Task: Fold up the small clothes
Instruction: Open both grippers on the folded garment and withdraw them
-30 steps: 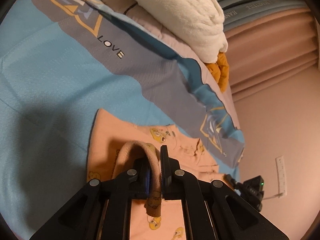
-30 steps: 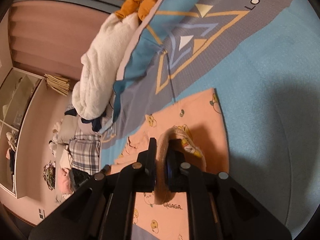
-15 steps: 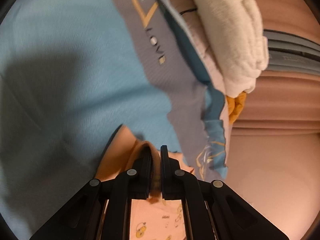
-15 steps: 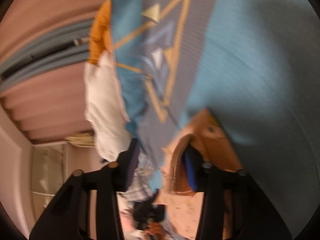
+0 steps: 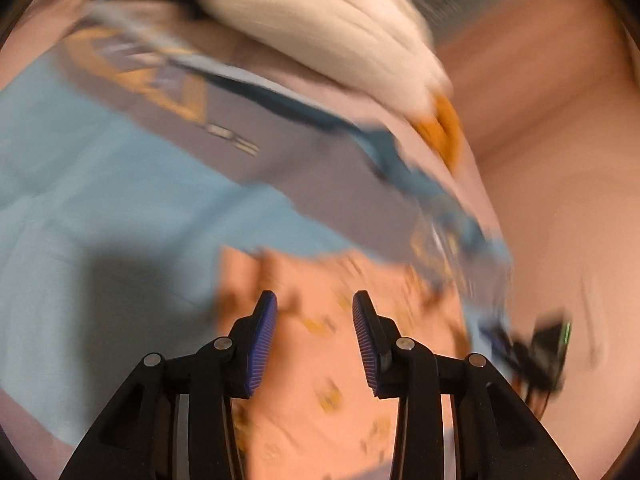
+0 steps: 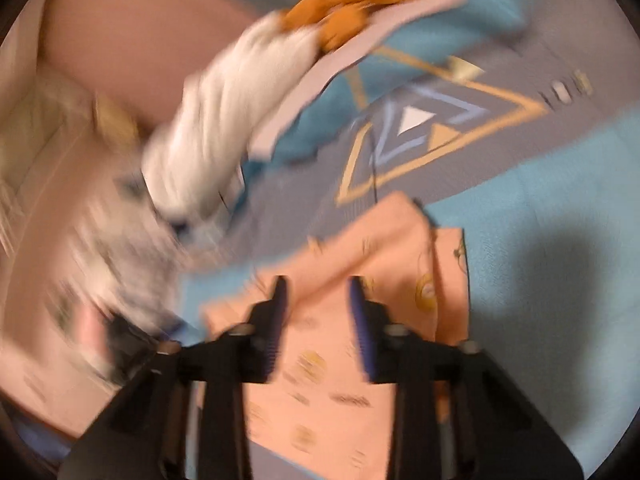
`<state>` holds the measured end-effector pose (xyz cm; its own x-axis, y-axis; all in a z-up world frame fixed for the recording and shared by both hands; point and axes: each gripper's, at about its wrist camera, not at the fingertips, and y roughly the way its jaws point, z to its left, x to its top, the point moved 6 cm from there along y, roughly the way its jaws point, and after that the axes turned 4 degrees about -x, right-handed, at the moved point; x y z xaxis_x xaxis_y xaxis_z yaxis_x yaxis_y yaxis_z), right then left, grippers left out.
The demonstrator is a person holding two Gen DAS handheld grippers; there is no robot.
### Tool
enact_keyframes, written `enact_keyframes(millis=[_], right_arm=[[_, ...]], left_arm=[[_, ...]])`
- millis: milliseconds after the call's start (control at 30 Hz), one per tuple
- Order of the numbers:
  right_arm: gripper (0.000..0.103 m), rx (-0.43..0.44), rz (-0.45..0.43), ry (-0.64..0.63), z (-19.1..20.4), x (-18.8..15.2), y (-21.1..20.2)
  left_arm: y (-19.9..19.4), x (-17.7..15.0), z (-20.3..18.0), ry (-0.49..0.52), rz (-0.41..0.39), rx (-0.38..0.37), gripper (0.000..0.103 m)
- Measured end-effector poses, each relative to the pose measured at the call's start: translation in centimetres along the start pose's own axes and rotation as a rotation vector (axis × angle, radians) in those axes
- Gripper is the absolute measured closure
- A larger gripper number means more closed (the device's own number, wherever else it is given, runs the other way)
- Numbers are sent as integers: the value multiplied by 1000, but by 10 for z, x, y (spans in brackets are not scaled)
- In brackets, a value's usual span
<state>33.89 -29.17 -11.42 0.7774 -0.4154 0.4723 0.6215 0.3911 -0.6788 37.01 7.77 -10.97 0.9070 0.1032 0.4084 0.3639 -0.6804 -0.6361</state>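
Both tongs, left and right, gape empty above the peach cartoon-print cotton garment, left jaws just opened, right just narrowing.

Matt peach cloth garment, fluffy white blanket, ribbed blue pads

Both your views are smeared by motion. The prints on the peach garment blur to yellow smudges you cannot read. The lettering on the bedcover is illegible. The dark device at the bed's edge is unidentifiable, and the pile of clothes is a streak.
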Motion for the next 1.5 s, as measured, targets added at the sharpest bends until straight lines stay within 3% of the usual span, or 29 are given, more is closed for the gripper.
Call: enact_keyframes(millis=[67, 133, 267, 433, 567, 633, 733, 900, 1067, 1200, 1367, 1433, 1467, 1500], right_arm=[[92, -71, 48, -150, 19, -12, 16], [92, -90, 97, -218, 31, -22, 33], [92, -135, 160, -273, 40, -30, 69], [92, -179, 167, -292, 50, -21, 101], [89, -164, 81, -201, 53, 9, 109], [89, -161, 48, -176, 52, 16, 103], [89, -149, 35, -201, 55, 12, 86], [90, -233, 53, -352, 51, -17, 58], [89, -378, 79, -534, 33, -68, 31], [90, -415, 80, -554, 12, -100, 12], [89, -349, 108, -454, -9, -125, -17], [84, -317, 116, -428, -10, -131, -27], [75, -292, 117, -401, -10, -132, -33], [65, -262, 113, -377, -9, -133, -39]], left_arm=[[18, -19, -21, 138, 87, 41, 66], [36, -30, -29, 202, 138, 82, 66], [78, -39, -29, 250, 207, 164, 66], [97, -13, -28, 221, 140, 216, 66], [94, 24, -21, 108, 24, 243, 66], [84, 31, -17, 78, -19, 244, 66], [68, 19, -18, 125, -6, 225, 66], [58, -20, -23, 243, 51, 234, 66], [43, -72, -6, 332, 88, 276, 66], [20, -95, 0, 312, 59, 235, 66], [-9, -114, 11, 232, 61, 193, 66], [-20, -115, 19, 187, 48, 198, 48], [-23, -114, 22, 165, 40, 193, 36], [-26, -111, 26, 145, 26, 189, 35]])
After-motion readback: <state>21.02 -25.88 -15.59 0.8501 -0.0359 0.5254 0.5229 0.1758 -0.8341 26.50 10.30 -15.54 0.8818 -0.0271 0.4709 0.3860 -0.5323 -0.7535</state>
